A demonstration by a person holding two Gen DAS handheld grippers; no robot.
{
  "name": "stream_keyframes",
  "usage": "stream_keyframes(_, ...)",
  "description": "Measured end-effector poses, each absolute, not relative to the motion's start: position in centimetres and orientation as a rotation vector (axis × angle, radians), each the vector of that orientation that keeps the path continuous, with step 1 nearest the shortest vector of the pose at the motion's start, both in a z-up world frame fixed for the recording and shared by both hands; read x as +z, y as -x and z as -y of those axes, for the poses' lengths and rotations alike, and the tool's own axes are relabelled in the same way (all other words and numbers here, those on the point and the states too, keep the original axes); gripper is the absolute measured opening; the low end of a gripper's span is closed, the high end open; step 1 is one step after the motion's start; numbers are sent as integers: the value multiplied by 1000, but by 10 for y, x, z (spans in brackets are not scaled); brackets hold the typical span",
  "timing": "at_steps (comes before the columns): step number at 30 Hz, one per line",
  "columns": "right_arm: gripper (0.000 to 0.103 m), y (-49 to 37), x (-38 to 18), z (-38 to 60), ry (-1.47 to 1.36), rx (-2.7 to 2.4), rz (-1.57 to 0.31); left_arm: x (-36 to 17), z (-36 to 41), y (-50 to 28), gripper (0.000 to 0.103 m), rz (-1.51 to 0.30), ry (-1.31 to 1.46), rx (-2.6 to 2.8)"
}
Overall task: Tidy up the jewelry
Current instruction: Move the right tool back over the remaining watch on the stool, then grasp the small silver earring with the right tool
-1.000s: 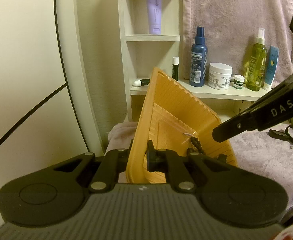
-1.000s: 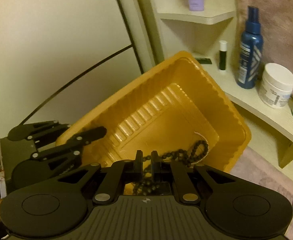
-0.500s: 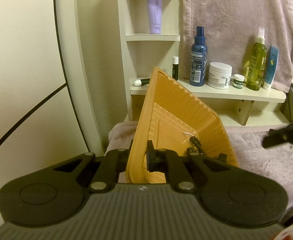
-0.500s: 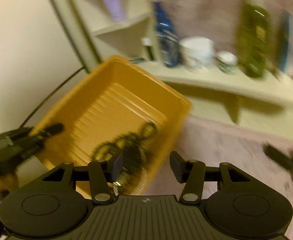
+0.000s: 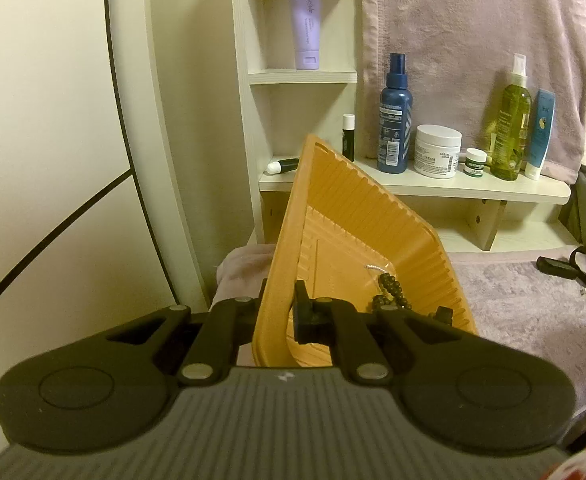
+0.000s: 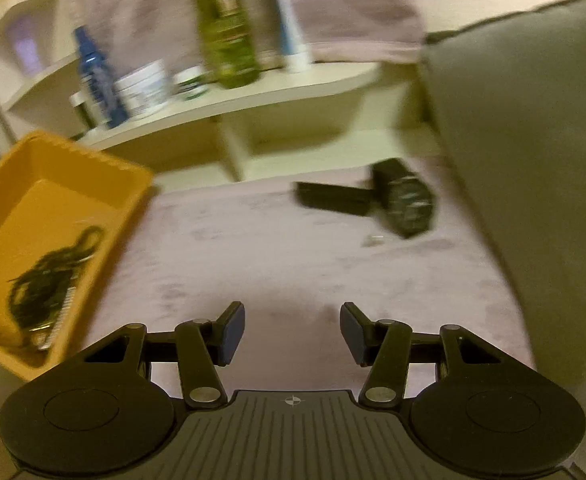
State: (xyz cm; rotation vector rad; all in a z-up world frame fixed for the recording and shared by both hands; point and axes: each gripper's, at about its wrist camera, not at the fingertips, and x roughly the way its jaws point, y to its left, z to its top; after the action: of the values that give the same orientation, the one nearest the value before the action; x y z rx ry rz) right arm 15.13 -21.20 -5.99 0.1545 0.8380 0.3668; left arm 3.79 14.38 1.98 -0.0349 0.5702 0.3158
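Left gripper [image 5: 279,308] is clamped on the near rim of the tilted yellow tray [image 5: 357,224], beaded necklace [image 5: 389,296] pooled just ahead of its fingers; right gripper [image 6: 292,332] hangs empty, jaws wide, over the mauve blanket [image 6: 253,248]; the black watch [image 6: 401,200] lies ahead and slightly right, strap running crosswise, nearer this hand; 1 second ago it gripped the necklace over the tray.
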Motion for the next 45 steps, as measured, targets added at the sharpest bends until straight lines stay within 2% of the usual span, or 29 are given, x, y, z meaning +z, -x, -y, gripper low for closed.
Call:
stream_keyframes(10, 52, -173, -80, 241, -168, 283, -772, 22, -142, -37, 7, -573, 25, 314)
stream_keyframes(12, 44, -180, -82, 240, -156, 283, -760, 22, -142, -37, 7, -575, 23, 316)
stream_keyframes(17, 32, -195, -87, 233, -138, 274, -738, 22, -141, -38, 7, -579, 19, 317)
stream_keyframes(29, 23, -210, -93, 208, -94, 222, -704, 22, -143, -38, 7, -584, 18, 319)
stream_keyframes(32, 18, -210, -94, 207, -65, 220, -694, 21, -143, -38, 7, -584, 19, 320)
stream_keyframes(35, 9, -210, -94, 208, -38, 218, -687, 21, -143, -38, 7, -584, 19, 319)
stream_keyframes(45, 8, -184, -74, 196, -2, 285, -654, 21, -143, -39, 7, -581, 19, 316)
